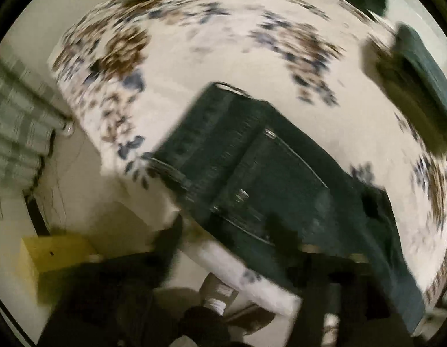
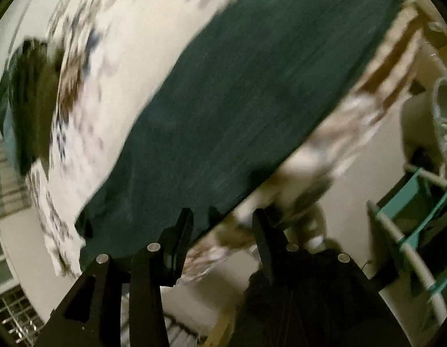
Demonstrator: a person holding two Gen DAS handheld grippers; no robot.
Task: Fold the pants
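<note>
Black fingers of the right gripper [image 2: 223,225] fill the bottom of its view, jaws parted with nothing between them, hovering just over the near edge of the dark green pants [image 2: 246,101]. That folded leg panel runs flat and diagonal away from the fingertips, up toward the far right, lying on a floral bedspread [image 2: 142,66]. Everything is smeared with motion blur. Off to the right of this gripper, past the bed's edge, stands a white rack with teal straps [image 2: 411,231].

Over on the left gripper [image 1: 232,231], its fingers are dark blurs low in the frame, spread wide apart and holding nothing. Ahead of them lies the waist end of the pants [image 1: 252,159], a back pocket with its stitching facing up, resting on the same floral bedspread [image 1: 217,43]. Far ahead and to the right sits another pile of dark clothes [image 1: 411,86]. Down to the left of this gripper, on the floor, there's a yellow box [image 1: 50,254].
</note>
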